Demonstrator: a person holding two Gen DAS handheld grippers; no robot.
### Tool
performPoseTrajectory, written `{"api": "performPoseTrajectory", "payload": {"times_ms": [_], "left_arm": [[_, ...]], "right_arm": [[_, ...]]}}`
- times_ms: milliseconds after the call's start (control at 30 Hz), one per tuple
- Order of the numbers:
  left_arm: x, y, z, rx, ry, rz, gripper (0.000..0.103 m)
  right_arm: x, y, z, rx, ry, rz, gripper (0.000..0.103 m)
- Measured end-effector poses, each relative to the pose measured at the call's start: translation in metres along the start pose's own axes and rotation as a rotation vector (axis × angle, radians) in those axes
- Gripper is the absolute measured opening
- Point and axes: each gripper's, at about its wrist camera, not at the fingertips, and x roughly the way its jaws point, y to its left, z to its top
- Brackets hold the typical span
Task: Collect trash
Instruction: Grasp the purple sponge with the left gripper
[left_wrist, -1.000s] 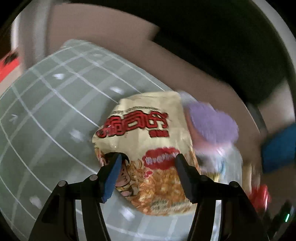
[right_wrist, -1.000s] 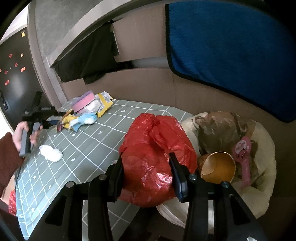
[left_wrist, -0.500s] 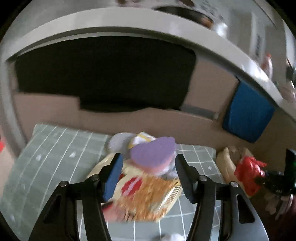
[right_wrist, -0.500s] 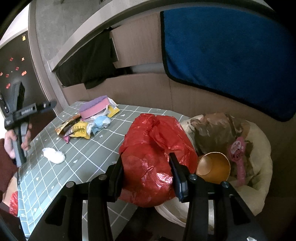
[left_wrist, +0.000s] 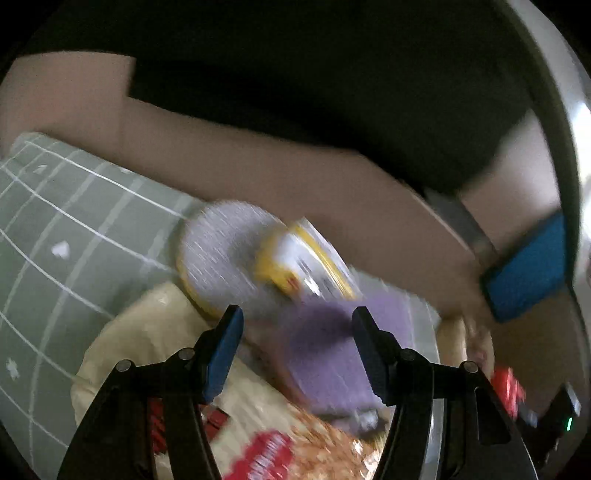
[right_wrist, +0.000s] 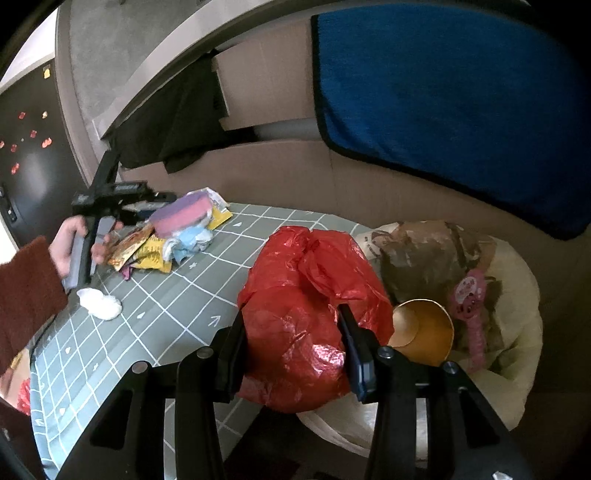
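Note:
A trash pile lies at the far side of the green grid tablecloth (right_wrist: 166, 317): a purple and pink sponge (right_wrist: 184, 212), snack wrappers (right_wrist: 140, 247) and a crumpled blue-white piece (right_wrist: 194, 240). A person's hand (right_wrist: 72, 240) holds my left gripper (right_wrist: 162, 201) at the pile. In the blurred left wrist view my left gripper (left_wrist: 295, 347) is open, with the purple sponge (left_wrist: 325, 358) lying between its fingers above a snack bag (left_wrist: 155, 339). My right gripper (right_wrist: 291, 332) is shut on a red plastic bag (right_wrist: 306, 291) at the table's edge.
A bin with a cream liner (right_wrist: 517, 295) stands right of the red bag, holding brown paper, a gold cup (right_wrist: 421, 328) and a pink toy (right_wrist: 469, 306). A white tissue wad (right_wrist: 99, 302) lies on the cloth. A blue cloth (right_wrist: 443, 92) hangs on the cardboard wall behind.
My left gripper has swung across the pile and now sits low over the purple sponge. The right gripper and the red bag have stayed in place.

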Motion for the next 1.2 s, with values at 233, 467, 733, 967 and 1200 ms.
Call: {"api": "performPoseTrajectory", "payload": {"times_ms": [233, 467, 733, 967, 1200], "left_arm": [[-0.002, -0.059, -0.043, 0.222, 0.041, 0.034, 0.062], [0.017, -0.046, -0.033, -0.033, 0.047, 0.000, 0.066], [0.014, -0.061, -0.033, -0.133, 0.066, 0.029, 0.038], [-0.054, -0.109, -0.046, 0.067, -0.095, 0.100, 0.014], [-0.066, -0.151, -0.096, 0.305, -0.080, 0.144, 0.008]], "right_arm": [[0.000, -0.001, 0.005, 0.004, -0.022, 0.005, 0.042], [-0.004, -0.002, 0.001, 0.026, -0.017, 0.021, 0.042], [-0.017, 0.000, -0.002, 0.036, -0.024, 0.023, 0.042], [-0.041, 0.006, 0.002, 0.024, -0.061, 0.019, 0.042], [-0.054, 0.009, -0.001, 0.018, -0.077, 0.024, 0.042]]}}
